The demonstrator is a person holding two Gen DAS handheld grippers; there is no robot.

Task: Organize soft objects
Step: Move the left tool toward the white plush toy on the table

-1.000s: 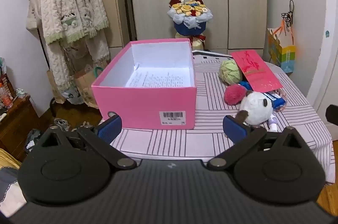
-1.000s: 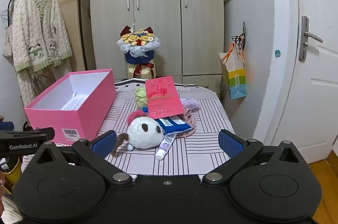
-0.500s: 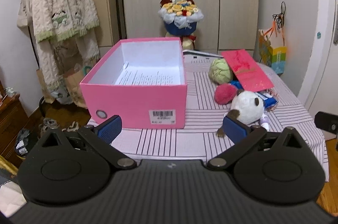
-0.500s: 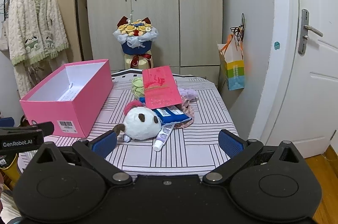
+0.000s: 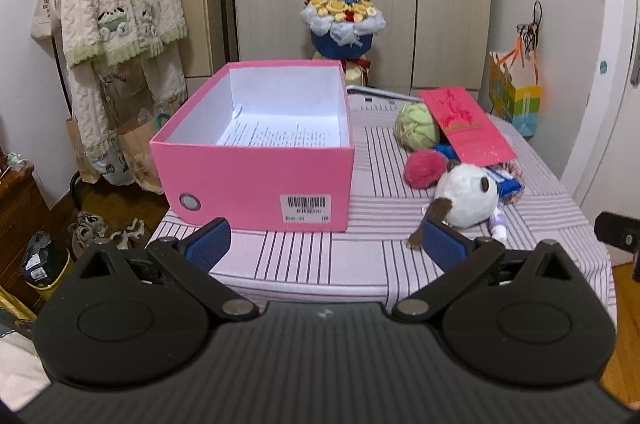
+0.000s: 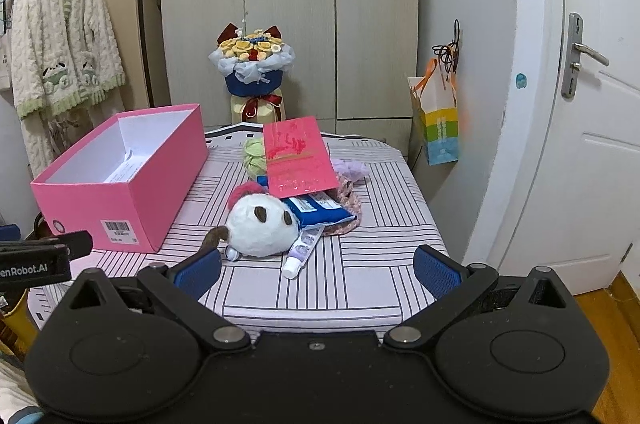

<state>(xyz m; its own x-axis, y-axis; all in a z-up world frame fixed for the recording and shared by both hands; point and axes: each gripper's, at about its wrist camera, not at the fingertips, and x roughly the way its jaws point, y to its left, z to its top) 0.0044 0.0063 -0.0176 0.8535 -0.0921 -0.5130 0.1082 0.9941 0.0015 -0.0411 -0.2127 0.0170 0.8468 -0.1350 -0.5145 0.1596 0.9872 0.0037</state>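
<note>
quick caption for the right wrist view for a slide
Open right gripper faces a striped table holding an open pink box, a white plush toy and a red envelope.

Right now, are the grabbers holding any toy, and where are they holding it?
Nothing is held. The left gripper and right gripper are both open, short of the white plush toy on the table.

Striped table (image 5: pixel 360 256) w/ pink box (image 5: pixel 256 180), panda plush (image 6: pixel 260 226), tube (image 6: pixel 302 252)

Pink box (image 5: pixel 256 180): smooth matt cardboard. Panda toy (image 6: pixel 262 230): fuzzy plush. Yarn ball (image 5: pixel 416 126): rough wool. Striped cloth over surface (image 6: pixel 360 288). Red envelope (image 6: pixel 298 160): glossy paper.
</note>
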